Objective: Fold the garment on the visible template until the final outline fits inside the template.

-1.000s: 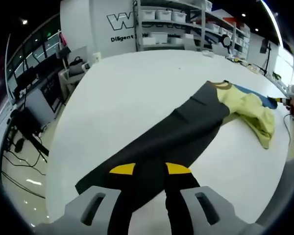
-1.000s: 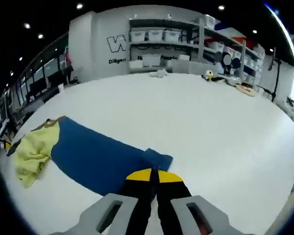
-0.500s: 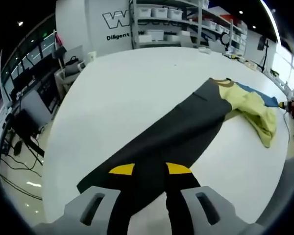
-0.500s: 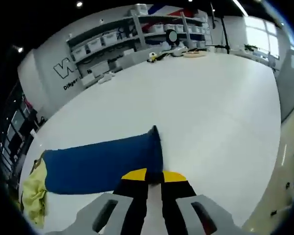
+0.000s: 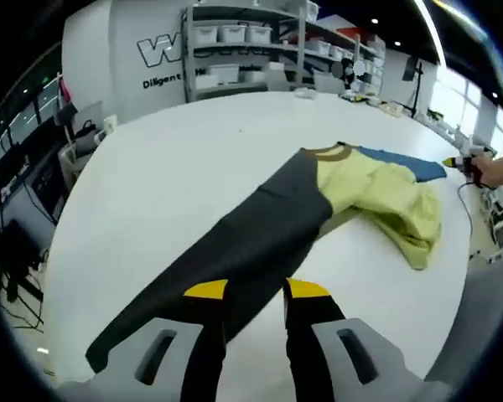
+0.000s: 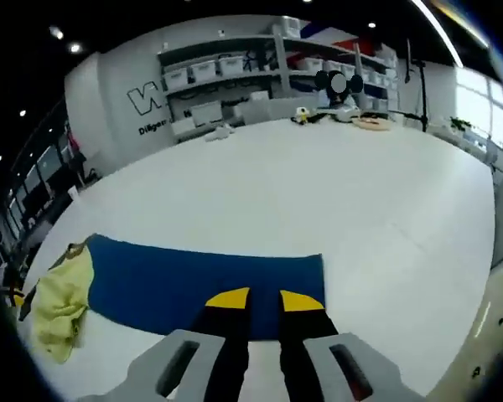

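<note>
The garment [image 5: 352, 188] lies across the table [image 5: 176, 167], mid-frame. Both claws now stand spread: the left gripper [image 5: 256, 293] has dropped the grey sleeve [image 5: 235, 251], the right gripper [image 6: 258, 300] the blue sleeve [image 6: 201, 280]. Sleeves are laid out; folding comes next.

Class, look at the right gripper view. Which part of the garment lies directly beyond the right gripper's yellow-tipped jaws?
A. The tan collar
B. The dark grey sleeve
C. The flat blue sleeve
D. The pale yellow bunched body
C: the flat blue sleeve stretches across the white table just beyond the right gripper, with the pale yellow bunched body off at its far end.
</note>
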{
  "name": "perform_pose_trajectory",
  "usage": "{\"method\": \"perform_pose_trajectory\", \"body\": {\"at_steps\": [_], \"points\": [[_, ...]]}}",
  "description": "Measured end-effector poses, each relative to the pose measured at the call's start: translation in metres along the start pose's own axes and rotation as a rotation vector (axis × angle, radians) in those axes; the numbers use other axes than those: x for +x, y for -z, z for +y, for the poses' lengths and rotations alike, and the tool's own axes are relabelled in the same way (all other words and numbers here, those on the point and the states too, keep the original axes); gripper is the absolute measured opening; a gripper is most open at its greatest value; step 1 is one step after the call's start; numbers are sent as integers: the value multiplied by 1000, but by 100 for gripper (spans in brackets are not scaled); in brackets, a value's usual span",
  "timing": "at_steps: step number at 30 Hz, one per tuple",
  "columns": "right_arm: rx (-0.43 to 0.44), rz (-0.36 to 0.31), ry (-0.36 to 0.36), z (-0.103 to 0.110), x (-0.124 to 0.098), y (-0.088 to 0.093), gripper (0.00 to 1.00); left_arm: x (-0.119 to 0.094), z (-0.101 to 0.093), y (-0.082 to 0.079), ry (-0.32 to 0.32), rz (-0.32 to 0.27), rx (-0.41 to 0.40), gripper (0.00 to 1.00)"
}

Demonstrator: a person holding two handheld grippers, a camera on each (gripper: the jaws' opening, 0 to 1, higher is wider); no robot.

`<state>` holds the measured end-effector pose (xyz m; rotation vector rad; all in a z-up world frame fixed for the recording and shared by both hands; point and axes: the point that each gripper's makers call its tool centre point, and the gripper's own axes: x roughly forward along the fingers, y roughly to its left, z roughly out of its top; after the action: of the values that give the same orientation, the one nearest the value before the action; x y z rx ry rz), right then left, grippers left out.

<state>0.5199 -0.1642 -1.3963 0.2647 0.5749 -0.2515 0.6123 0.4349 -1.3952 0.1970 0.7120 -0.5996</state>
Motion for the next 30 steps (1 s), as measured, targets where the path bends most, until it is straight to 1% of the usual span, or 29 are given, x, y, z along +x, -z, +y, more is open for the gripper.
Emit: {"method": "perform_pose_trajectory", "body": {"at_steps": [1, 2, 3, 4, 5, 6, 7, 8, 9, 10, 11, 12, 13, 14, 16, 17, 18, 19, 20, 21, 23, 25, 27, 28, 30], "points": [[-11, 1, -46, 14, 2, 1, 8, 2, -9, -2, 17, -3, 12, 27], [-71, 18, -88, 30, 5, 4, 8, 6, -24, -2, 51, -2, 33, 27], [-107, 34, -129, 42, 8, 8, 7, 9, -33, -3, 72, -2, 41, 27], [-119, 38, -213, 65, 10, 11, 7, 12, -47, -2, 105, 3, 45, 27], [-132, 37, -219, 69, 11, 12, 8, 14, -55, -2, 118, 4, 55, 27], [-183, 58, -260, 86, 11, 19, 9, 17, -62, -2, 130, 6, 62, 27], [-212, 66, -326, 103, 10, 24, 9, 19, -70, -1, 149, 8, 66, 27], [-233, 69, -359, 118, 9, 29, 9, 22, -82, 0, 180, 13, 75, 27], [-249, 81, -398, 129, 8, 35, 10, 24, -87, 0, 185, 14, 80, 27], [-277, 89, -481, 150, 4, 42, 12, 26, -99, -1, 210, 14, 88, 27], [-299, 98, -505, 160, 1, 46, 12, 27, -105, 0, 227, 16, 94, 27], [-314, 116, -554, 171, 0, 54, 13, 29, -113, 0, 237, 17, 100, 28], [-330, 124, -589, 174, 2, 57, 15, 31, -118, 0, 248, 17, 99, 28], [-339, 127, -606, 179, 2, 60, 16, 31, -125, -1, 265, 17, 103, 28], [-375, 133, -671, 197, -3, 69, 17, 34, -140, 1, 296, 20, 114, 30], [-382, 146, -689, 202, -5, 73, 17, 34, -145, 2, 308, 24, 119, 30], [-399, 160, -712, 206, -7, 78, 17, 35, -149, 3, 315, 26, 119, 30], [-436, 166, -746, 213, -10, 84, 18, 35, -154, 4, 325, 29, 126, 30], [-447, 171, -759, 215, -11, 87, 19, 36, -156, 5, 328, 29, 131, 30], [-460, 183, -790, 223, -15, 93, 20, 37, -160, 7, 338, 36, 137, 31], [-510, 198, -807, 228, -17, 100, 22, 39, -168, 9, 355, 42, 134, 32], [-515, 201, -819, 232, -18, 104, 24, 41, -173, 11, 364, 45, 135, 32], [-544, 209, -843, 237, -19, 109, 27, 43, -180, 13, 377, 54, 137, 32], [-572, 213, -844, 238, -19, 111, 27, 44, -182, 14, 380, 59, 136, 32], [-584, 215, -863, 242, -20, 114, 28, 45, -185, 16, 383, 67, 137, 32]]}}
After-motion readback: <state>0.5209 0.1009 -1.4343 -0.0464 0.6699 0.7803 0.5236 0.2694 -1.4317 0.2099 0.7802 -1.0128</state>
